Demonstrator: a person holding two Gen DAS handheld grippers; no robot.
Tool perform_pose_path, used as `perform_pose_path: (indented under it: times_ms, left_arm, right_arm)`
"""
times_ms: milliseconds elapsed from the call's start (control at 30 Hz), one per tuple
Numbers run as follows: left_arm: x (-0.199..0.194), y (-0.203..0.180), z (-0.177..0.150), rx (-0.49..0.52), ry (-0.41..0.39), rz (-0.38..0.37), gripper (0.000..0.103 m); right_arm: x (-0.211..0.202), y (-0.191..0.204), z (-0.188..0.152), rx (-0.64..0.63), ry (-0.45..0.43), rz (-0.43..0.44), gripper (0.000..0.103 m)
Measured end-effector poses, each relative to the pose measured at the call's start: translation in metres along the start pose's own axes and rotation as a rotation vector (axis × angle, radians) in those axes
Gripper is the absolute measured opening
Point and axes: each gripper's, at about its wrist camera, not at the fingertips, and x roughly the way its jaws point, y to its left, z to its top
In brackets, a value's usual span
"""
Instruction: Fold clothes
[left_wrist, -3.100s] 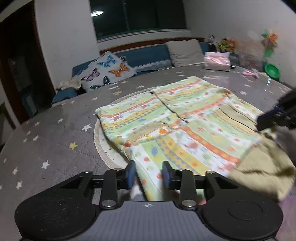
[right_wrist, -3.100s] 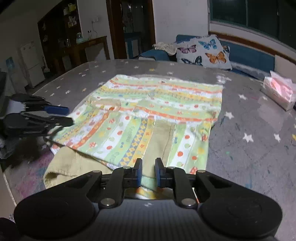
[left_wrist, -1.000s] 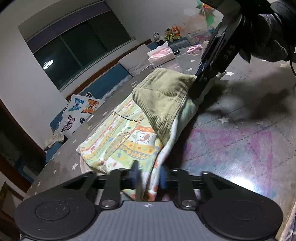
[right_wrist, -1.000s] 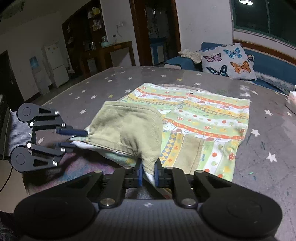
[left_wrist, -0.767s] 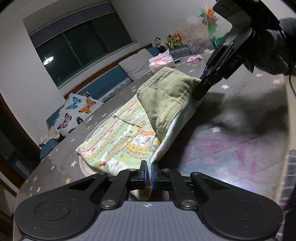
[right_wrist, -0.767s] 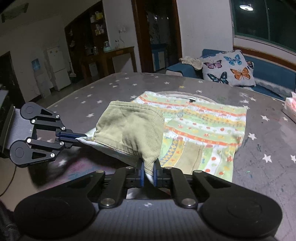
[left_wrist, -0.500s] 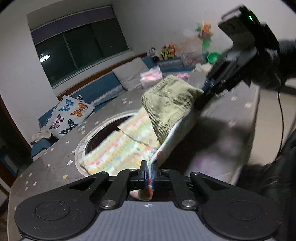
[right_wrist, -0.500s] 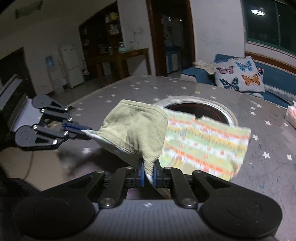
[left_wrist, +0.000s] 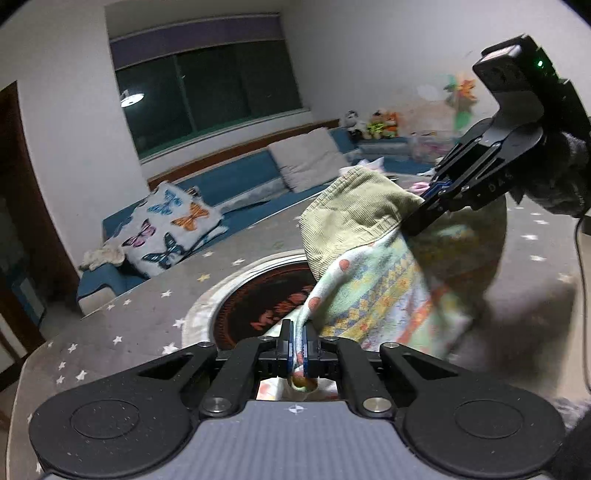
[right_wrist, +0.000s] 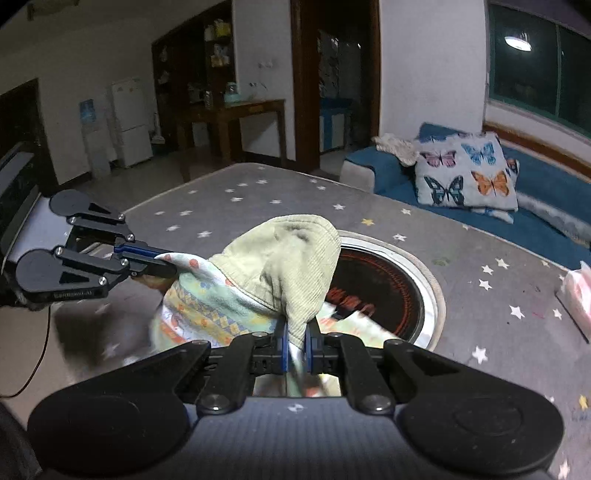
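A small garment (left_wrist: 373, 258) with a colourful striped print and an olive corduroy side (right_wrist: 288, 254) hangs in the air between my two grippers, above the grey star-patterned table (left_wrist: 122, 325). My left gripper (left_wrist: 299, 341) is shut on one corner of it; it also shows at the left of the right wrist view (right_wrist: 162, 264). My right gripper (right_wrist: 295, 341) is shut on another corner; it shows at the upper right of the left wrist view (left_wrist: 417, 218). The garment's lower part droops towards the table and is blurred.
A round dark inset with a pale rim (right_wrist: 384, 291) lies in the table under the garment. A pink tissue pack (right_wrist: 576, 291) sits at the table's right edge. A blue sofa with a butterfly cushion (right_wrist: 465, 177) stands behind the table.
Both grippers have lifted the garment off the table. It lay spread flat over the round inset, and now it hangs bunched between them with the inset uncovered.
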Motion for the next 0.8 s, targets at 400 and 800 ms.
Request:
perform_pose_path:
  times_ms: [400,800]
  left_arm:
    - [0.12,0.039,-0.011,-0.12,0.204,0.061,0.005]
    - [0.117,0.034,-0.017,-0.137,0.222,0.141,0.024]
  right_arm:
    - [0.095,-0.061,-0.004,0.159,0.043,-0.116,0.016]
    - [0.075,-0.074,-0.039,0.21,0.088,-0.187,0.018]
